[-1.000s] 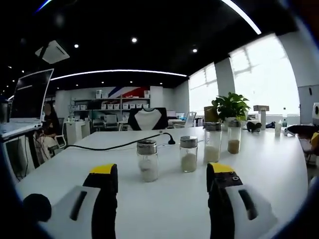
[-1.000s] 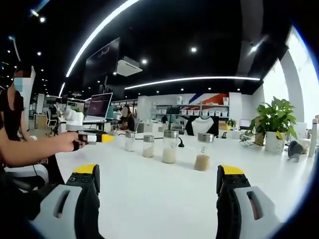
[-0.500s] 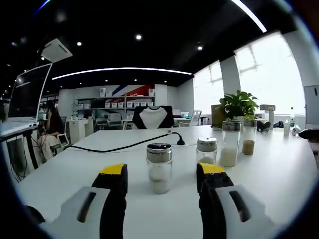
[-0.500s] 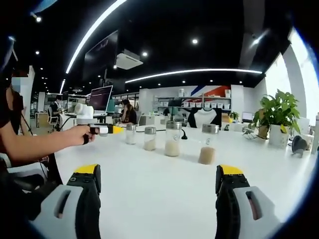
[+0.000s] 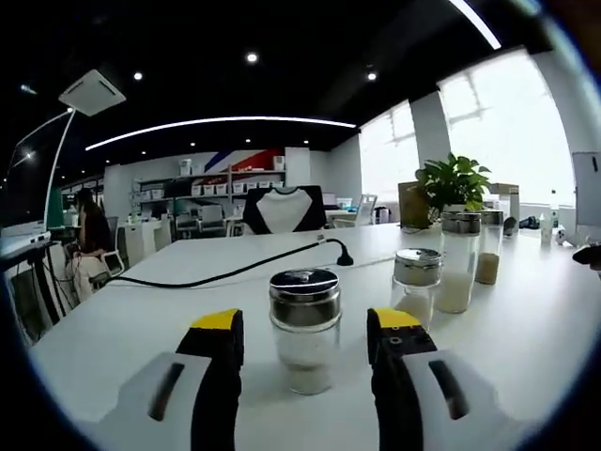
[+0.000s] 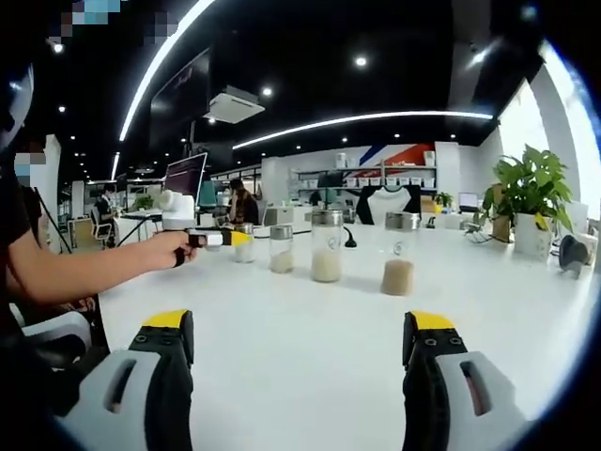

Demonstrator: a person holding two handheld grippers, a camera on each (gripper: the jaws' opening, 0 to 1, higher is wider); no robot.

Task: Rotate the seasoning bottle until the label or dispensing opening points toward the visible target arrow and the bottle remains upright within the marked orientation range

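Left claw [image 5: 305,338], in the left gripper view, stands with jaws apart on either side of a seasoning bottle [image 5: 304,329], which is upright on the white worktop [image 5: 141,319] between the yellow-tipped jaws; contact cannot be told. Three more jars [image 5: 460,258] stand in a row to its right, a black cable [image 5: 216,274] runs behind, and a potted plant [image 5: 453,183] sits further back.

Right claw [image 6: 299,343], in the right gripper view, hangs with jaws apart over bare worktop. To the left, a hand [image 6: 167,249] points the left claw at the bottle row.
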